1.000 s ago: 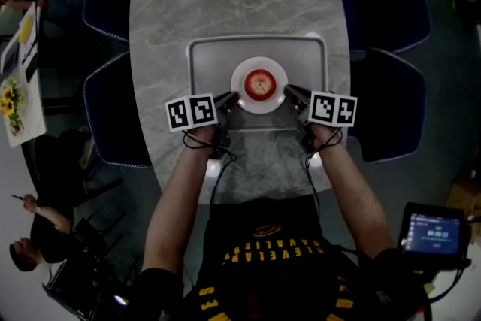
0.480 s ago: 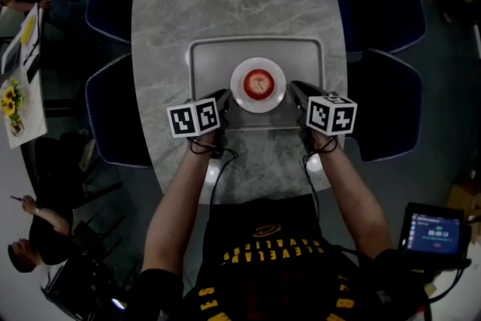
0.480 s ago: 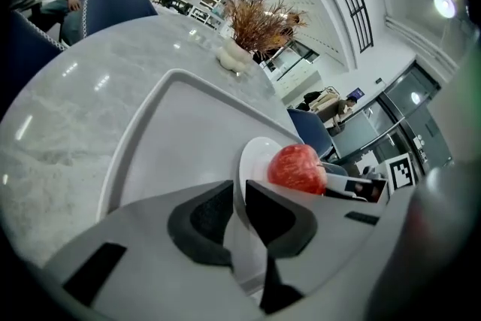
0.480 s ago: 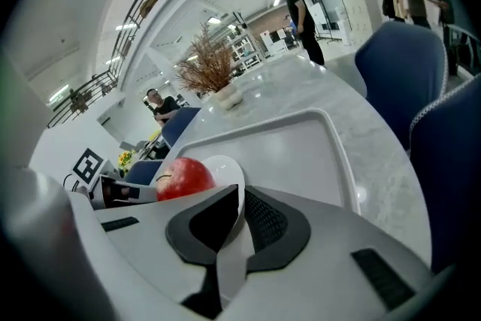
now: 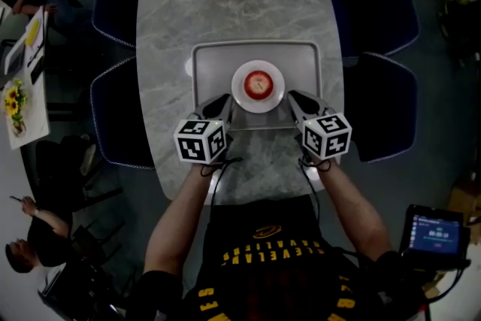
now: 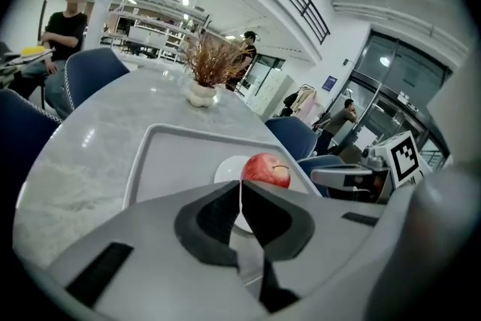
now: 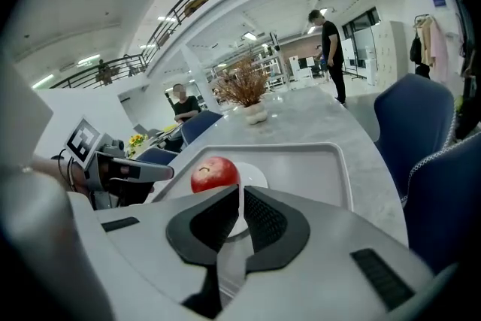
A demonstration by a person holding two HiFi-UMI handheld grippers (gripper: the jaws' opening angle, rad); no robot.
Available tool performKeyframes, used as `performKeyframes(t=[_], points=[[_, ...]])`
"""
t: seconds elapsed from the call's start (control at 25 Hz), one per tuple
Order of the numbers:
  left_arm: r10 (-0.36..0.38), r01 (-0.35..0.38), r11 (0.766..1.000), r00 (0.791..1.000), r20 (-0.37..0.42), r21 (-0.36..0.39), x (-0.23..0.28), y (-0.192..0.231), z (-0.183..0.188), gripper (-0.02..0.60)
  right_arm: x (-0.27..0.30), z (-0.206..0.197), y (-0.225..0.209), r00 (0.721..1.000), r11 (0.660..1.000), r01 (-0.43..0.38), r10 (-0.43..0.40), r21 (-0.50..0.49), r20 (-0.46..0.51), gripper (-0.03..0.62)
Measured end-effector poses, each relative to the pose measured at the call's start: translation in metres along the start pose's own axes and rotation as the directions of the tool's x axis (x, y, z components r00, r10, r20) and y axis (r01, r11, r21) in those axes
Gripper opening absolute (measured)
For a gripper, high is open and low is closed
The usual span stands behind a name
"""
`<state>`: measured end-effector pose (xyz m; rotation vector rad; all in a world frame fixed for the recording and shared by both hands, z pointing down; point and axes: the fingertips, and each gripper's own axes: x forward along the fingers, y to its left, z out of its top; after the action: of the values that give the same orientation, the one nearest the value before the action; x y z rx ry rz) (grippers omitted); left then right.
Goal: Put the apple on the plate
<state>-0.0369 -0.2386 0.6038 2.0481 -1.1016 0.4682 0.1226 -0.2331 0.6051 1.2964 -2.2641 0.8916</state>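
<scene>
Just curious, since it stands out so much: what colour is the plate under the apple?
Plain white; the plate shows best in the head view.

Yellow shirt lettering, upside down, unreadable

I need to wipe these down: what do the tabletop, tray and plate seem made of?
Tabletop: grey veined stone or stone-look laminate, polished, with light glints. Tray: matte grey, raised rim, plastic or metal, unclear. Plate: glossy white, probably ceramic.
</scene>
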Motion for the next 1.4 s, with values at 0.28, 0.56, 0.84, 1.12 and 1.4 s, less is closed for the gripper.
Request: performKeyframes(t=[0.28, 0.56, 0.84, 1.12, 1.4], points=[[-0.069, 0.065, 0.995, 0.996, 0.057, 0.07, -0.02, -0.034, -0.008, 0.009, -0.012, -0.003, 0.021, 0.998, 0.999, -0.043, 0.044, -0.016, 0.053, 0.021], [-0.155, 0.14, 0.976, 0.984, 0.085, 0.165, -0.071, -0.084, -0.016, 0.002, -0.062, 0.002, 0.06, 0.993, 0.999, -0.037, 0.04, -0.03, 0.107, 0.006], [-0.193, 0.173, 0.969, 0.976, 0.104, 0.175, -0.093, -0.106, -0.024, 0.002, -0.086, 0.005, 0.082, 0.986, 0.998, -0.006, 0.017, -0.061, 0.165, 0.006], [-0.178, 0.142, 0.965, 0.972, 0.155, 0.218, -0.12, -0.119, -0.023, 0.002, -0.107, 0.004, 0.103, 0.979, 0.998, 0.001, 0.014, -0.07, 0.204, 0.006], [-0.202, 0.157, 0.962, 0.96, 0.192, 0.224, -0.142, -0.138, -0.023, 0.002, -0.122, 0.004, 0.116, 0.975, 0.998, -0.005, 0.019, -0.063, 0.222, 0.006]])
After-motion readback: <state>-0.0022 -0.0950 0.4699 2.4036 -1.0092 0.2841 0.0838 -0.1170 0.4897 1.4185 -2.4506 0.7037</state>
